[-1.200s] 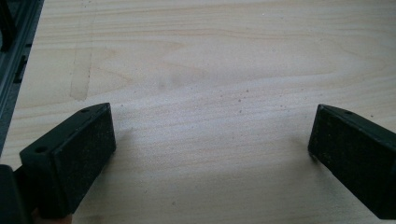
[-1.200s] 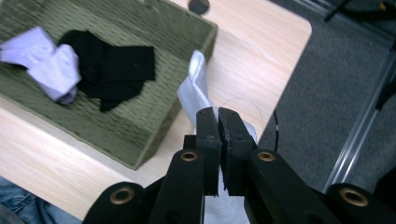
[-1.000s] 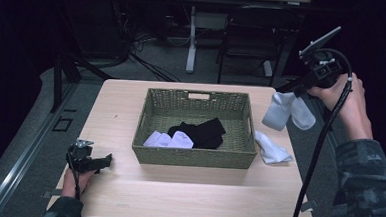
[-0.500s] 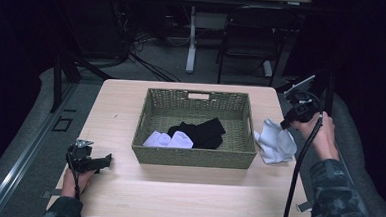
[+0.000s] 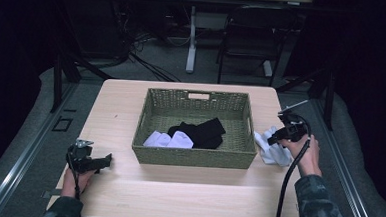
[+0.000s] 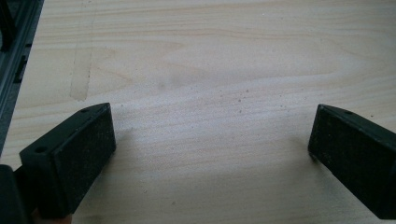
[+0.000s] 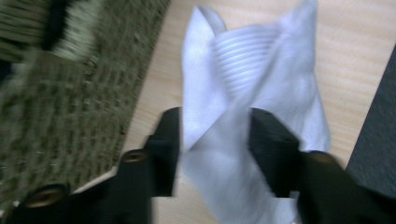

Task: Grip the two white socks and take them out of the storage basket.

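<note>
Right claw (image 5: 275, 139) low over bench (image 5: 186, 198), jaws straddling white socks (image 7: 252, 116), two in pile, basket (image 5: 193, 156) just beside, left claw (image 6: 210, 154) wide, empty.

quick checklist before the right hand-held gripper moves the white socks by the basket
1. Right hand-held gripper jaws straddle the white ribbed socks: ok.
2. Jaws clamped firmly on the fabric: cannot tell, picture blurred.
3. Socks lie on the light wooden table, outside the green woven basket: ok.
4. Room in the basket beside the black socks: ok.
5. Left hand-held gripper open, over bare table: ok.
</note>
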Demonstrator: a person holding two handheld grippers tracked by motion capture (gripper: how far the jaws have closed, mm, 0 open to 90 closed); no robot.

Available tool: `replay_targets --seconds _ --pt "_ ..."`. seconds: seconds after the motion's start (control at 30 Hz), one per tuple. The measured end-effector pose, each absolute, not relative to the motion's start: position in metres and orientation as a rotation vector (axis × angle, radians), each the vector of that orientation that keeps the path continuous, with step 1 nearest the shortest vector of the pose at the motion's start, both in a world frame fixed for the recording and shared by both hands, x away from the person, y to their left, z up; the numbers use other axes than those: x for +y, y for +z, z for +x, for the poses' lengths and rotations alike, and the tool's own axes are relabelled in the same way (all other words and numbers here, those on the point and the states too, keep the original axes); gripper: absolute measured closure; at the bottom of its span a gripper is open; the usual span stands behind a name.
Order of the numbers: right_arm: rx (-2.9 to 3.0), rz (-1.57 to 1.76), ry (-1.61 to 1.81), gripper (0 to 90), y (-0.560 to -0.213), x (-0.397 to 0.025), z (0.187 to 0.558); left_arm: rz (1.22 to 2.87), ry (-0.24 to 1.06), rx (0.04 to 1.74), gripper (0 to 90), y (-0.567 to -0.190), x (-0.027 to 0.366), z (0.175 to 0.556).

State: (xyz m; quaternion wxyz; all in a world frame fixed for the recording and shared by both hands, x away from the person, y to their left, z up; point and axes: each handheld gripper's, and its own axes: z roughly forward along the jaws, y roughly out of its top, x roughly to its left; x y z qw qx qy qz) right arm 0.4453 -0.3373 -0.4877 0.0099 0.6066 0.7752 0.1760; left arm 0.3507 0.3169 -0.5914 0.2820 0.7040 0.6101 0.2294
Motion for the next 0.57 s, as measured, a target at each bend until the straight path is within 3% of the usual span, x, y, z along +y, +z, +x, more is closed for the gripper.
replay_targets --seconds 0.27,0.57 --pt "2.373 1.782 0.779 16.4 -0.461 -0.332 0.4 1.886 0.615 1.634 0.6 -0.591 0.317 0.351" --pt "2.382 1.69 0.824 8.7 -0.462 -0.31 0.372 1.882 0.616 1.636 0.6 -0.592 0.317 0.351"
